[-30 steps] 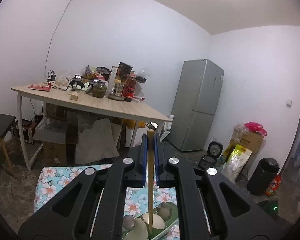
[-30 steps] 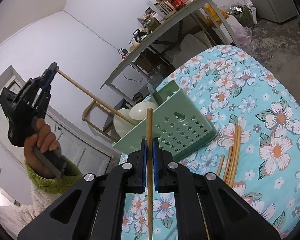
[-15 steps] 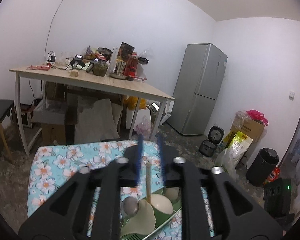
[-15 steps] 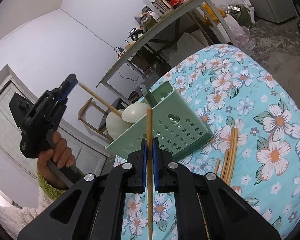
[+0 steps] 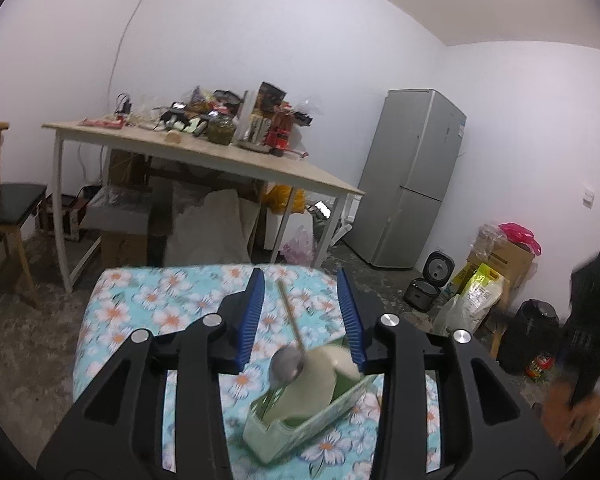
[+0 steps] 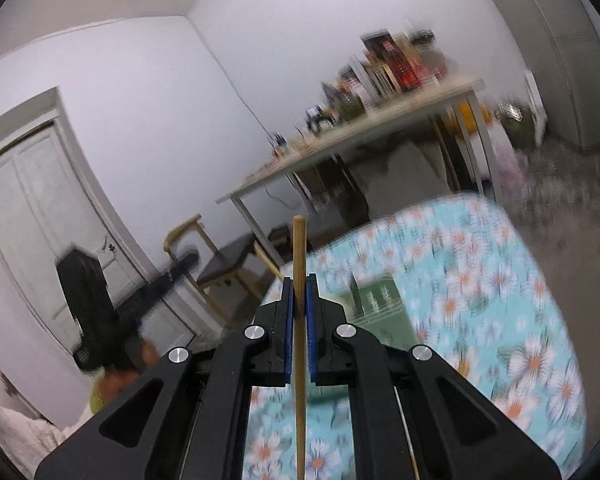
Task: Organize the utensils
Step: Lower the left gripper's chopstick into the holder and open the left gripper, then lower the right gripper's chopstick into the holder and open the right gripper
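Observation:
In the left wrist view my left gripper point(image 5: 300, 280) hovers just above a green basket point(image 5: 312, 420) on the floral cloth. Its jaws are opening. A wooden chopstick point(image 5: 290, 316) leans loose between them, touching neither pad, with its lower end in the basket beside a metal spoon point(image 5: 286, 364) and white ladles point(image 5: 320, 376). In the right wrist view my right gripper point(image 6: 299, 284) is shut on another wooden chopstick point(image 6: 299, 256), held upright above the cloth. The basket point(image 6: 376, 300) is blurred just beyond it. The left gripper point(image 6: 168, 280) appears there as a dark blur in a hand.
The floral tablecloth point(image 5: 140, 312) covers a low table. Behind it are a cluttered wooden table point(image 5: 220, 156), a chair point(image 5: 8, 200), a grey fridge point(image 5: 412, 176), and a rice cooker point(image 5: 432, 284), bags and a black bin point(image 5: 536, 332) on the floor. A white door point(image 6: 28, 216) is at left.
My left gripper sank toward the basket and opened, letting its chopstick drop into the basket. My right gripper rose and rolled, still holding its chopstick.

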The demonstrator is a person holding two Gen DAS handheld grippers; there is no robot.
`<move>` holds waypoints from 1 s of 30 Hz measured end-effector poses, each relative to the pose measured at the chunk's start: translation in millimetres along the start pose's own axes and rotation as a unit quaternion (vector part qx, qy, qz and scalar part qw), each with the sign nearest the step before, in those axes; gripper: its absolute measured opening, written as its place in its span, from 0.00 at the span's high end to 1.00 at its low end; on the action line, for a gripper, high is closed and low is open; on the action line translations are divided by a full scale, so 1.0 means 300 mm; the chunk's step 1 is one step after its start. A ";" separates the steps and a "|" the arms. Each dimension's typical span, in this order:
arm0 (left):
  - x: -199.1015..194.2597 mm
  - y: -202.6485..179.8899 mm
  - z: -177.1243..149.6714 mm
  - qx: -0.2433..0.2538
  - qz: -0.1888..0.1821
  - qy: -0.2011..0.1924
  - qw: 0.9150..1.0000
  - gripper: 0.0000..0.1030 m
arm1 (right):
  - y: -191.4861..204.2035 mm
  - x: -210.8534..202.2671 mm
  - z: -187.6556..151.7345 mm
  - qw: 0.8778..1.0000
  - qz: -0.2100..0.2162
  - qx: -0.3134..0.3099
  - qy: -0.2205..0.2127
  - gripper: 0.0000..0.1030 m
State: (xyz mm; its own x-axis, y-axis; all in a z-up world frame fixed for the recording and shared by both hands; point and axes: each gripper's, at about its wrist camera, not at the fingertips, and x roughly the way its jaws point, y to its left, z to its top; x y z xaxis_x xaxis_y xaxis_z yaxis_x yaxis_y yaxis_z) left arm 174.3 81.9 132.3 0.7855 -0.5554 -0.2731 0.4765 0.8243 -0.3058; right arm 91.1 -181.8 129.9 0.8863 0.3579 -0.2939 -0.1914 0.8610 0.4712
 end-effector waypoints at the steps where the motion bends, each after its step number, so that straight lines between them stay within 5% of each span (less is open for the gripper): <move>1: -0.014 0.012 -0.011 -0.006 0.002 0.003 1.000 0.64 | 0.026 -0.002 0.031 1.000 0.002 -0.016 -0.012 0.94; 13: -0.113 0.156 -0.160 -0.057 0.033 0.044 0.997 0.63 | 0.303 0.125 0.213 0.979 0.035 -0.181 -0.087 0.94; 30: -0.130 0.240 -0.182 -0.078 0.049 0.044 0.995 0.63 | 0.347 0.345 0.084 0.952 -0.003 -0.300 -0.055 0.94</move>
State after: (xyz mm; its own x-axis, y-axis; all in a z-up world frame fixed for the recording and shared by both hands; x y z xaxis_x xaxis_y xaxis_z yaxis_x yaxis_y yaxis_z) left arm 156.3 156.9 71.2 0.7846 -0.4856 -0.3855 0.3267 0.8522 -0.4087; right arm 173.5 -64.2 169.6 0.9206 0.3404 -0.1914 -0.3633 0.9262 -0.1003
